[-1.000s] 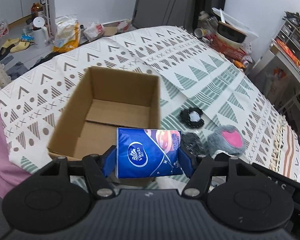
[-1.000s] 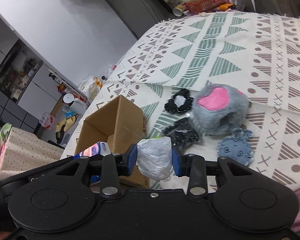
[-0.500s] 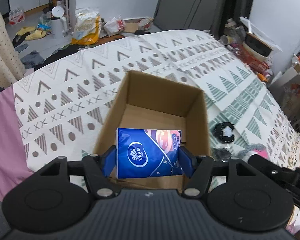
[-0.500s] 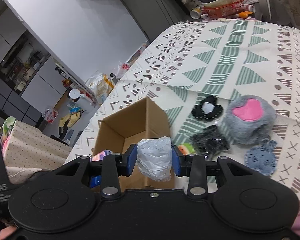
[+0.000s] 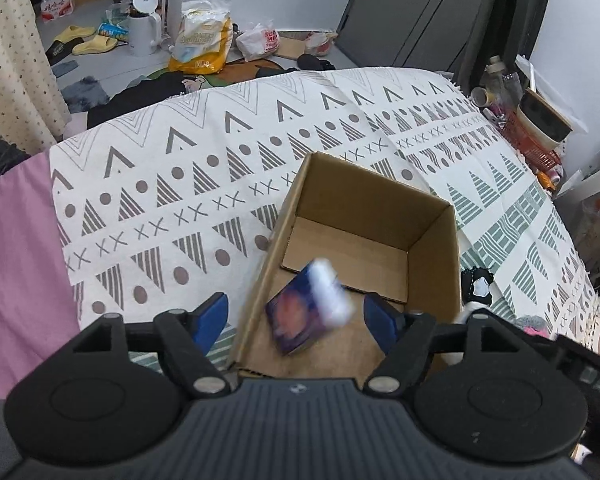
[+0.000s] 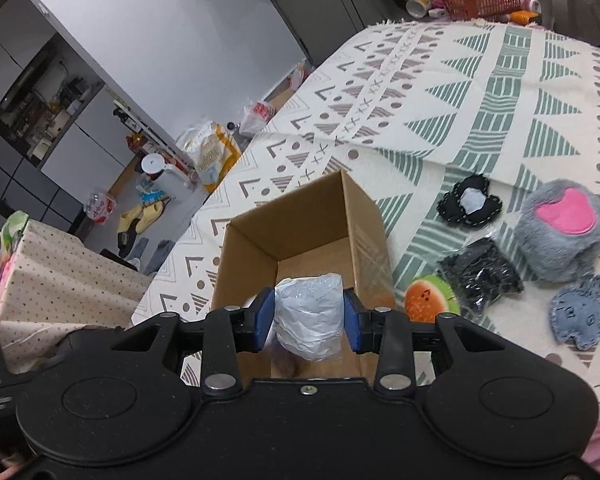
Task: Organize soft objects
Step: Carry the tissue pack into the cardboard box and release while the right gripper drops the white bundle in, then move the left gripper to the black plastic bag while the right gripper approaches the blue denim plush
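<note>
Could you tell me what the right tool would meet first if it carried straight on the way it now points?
Most likely the cardboard box: the right tool, shut on a white bundle, points into its open top, so probably its floor, though depth is unclear.

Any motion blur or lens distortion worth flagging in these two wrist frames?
Left wrist view: the blue tissue pack inside the brown cardboard box is smeared by motion blur between the open left gripper, while the patterned bedspread stays sharp. Right wrist view: the crumpled white plastic bundle in the right gripper is crisp; fisheye bends the room edges in both.
</note>
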{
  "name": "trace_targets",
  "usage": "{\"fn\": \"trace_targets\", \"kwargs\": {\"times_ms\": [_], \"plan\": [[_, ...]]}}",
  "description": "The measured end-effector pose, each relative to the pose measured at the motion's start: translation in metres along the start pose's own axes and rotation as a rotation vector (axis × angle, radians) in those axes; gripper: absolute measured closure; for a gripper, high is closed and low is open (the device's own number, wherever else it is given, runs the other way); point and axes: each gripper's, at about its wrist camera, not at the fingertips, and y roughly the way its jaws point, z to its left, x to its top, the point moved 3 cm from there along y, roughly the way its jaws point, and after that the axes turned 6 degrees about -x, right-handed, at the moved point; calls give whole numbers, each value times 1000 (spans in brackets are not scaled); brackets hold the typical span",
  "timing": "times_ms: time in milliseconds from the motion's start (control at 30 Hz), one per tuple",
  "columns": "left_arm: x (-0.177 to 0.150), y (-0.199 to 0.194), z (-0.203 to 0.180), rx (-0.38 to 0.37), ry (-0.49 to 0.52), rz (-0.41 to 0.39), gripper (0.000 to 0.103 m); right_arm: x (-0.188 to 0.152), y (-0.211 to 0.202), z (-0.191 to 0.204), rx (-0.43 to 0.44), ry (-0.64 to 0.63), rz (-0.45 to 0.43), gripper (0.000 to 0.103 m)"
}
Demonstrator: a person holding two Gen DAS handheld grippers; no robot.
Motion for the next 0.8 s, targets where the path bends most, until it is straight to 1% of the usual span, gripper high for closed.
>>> {"fn": "trace_targets", "kwargs": {"times_ms": [200, 367, 400, 433, 467, 533, 633, 667, 733, 800], "plan": [[6, -10, 1, -7, 18, 1, 29, -2, 13, 7, -4, 4, 30, 66], [10, -17, 1, -9, 22, -4, 23, -3, 22, 8, -5, 10, 63, 64], [10, -18, 2, -9, 22, -3, 22, -3, 24, 7, -4, 19, 73, 60], [10, -18, 2, -6, 24, 0, 22, -2, 24, 6, 2, 30, 77, 53], [9, -19, 1, 0, 25, 3, 21, -1, 22, 3, 13, 40, 72, 50], [8, -20, 0, 0, 33, 4, 21, 1, 16, -1, 19, 46, 57, 39], [5, -23, -6, 4, 52, -6, 16, 5, 6, -11, 17, 50, 40, 37], [5, -23, -8, 3, 57, -10, 13, 6, 3, -15, 14, 52, 35, 36], [3, -24, -14, -6, 68, -21, 8, 10, -5, -25, 5, 58, 21, 30], [0, -26, -21, -4, 83, -36, 4, 13, -14, -36, -3, 57, 3, 26]]}}
